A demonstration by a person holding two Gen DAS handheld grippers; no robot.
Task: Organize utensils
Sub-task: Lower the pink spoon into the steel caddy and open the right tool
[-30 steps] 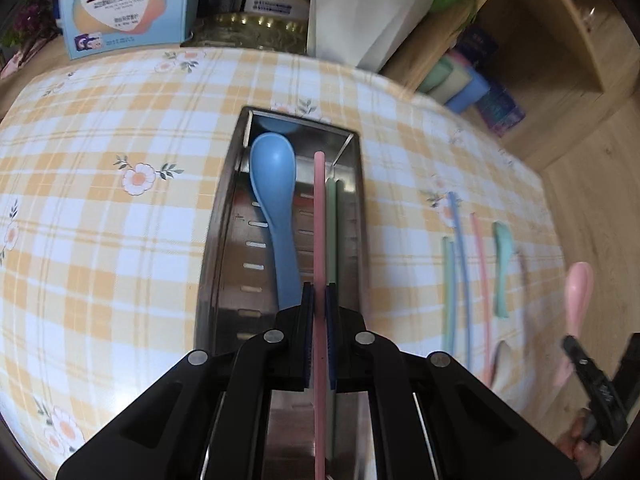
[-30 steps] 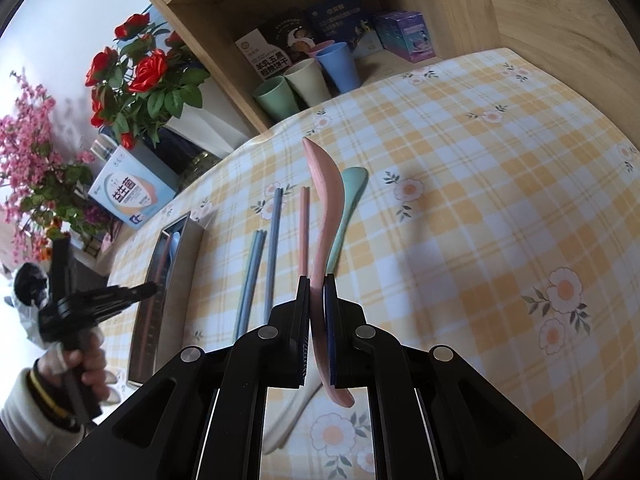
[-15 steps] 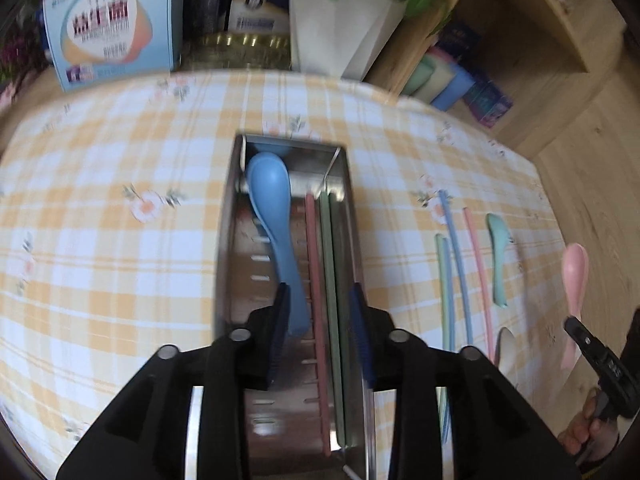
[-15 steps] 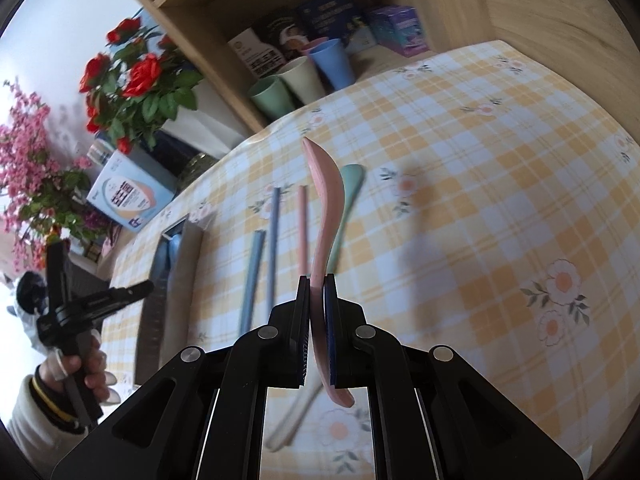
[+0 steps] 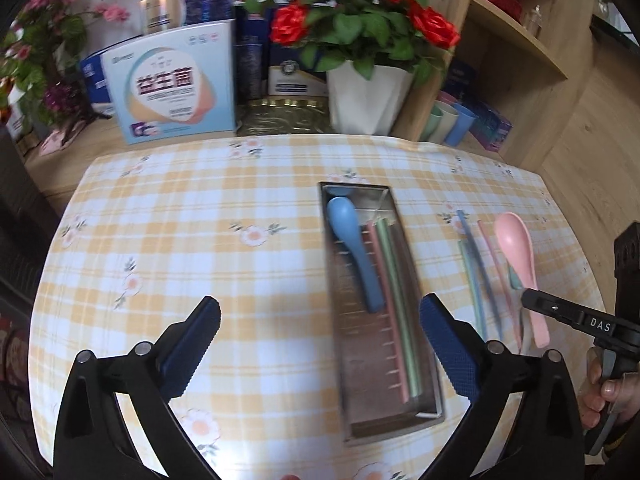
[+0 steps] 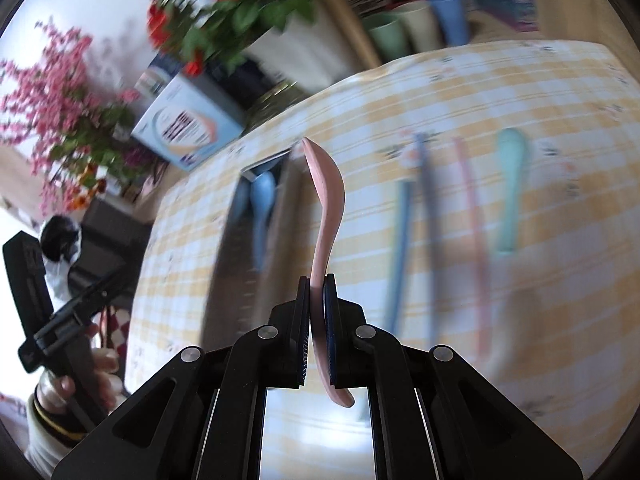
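A steel tray [image 5: 436,408] lies on the checked tablecloth and holds a blue spoon [image 5: 352,240], a pink chopstick [image 5: 386,300] and a green chopstick [image 5: 400,300]. My left gripper [image 5: 320,330] is open wide and empty, above the cloth at the tray's near left. My right gripper [image 6: 318,308] is shut on a pink spoon [image 6: 326,200] and holds it in the air to the right of the tray [image 6: 224,276]; the spoon also shows in the left wrist view [image 5: 516,248]. Loose chopsticks [image 5: 472,280] and a green spoon [image 6: 510,176] lie right of the tray.
A white flower pot [image 5: 368,96] with red roses, a blue-and-white box [image 5: 180,88] and other boxes stand at the table's far edge. Cups [image 5: 452,120] sit on a wooden shelf at the far right.
My left gripper let go of the pink chopstick into the tray, opened wide and drew back to the left. My right gripper carried the pink spoon left toward the tray.
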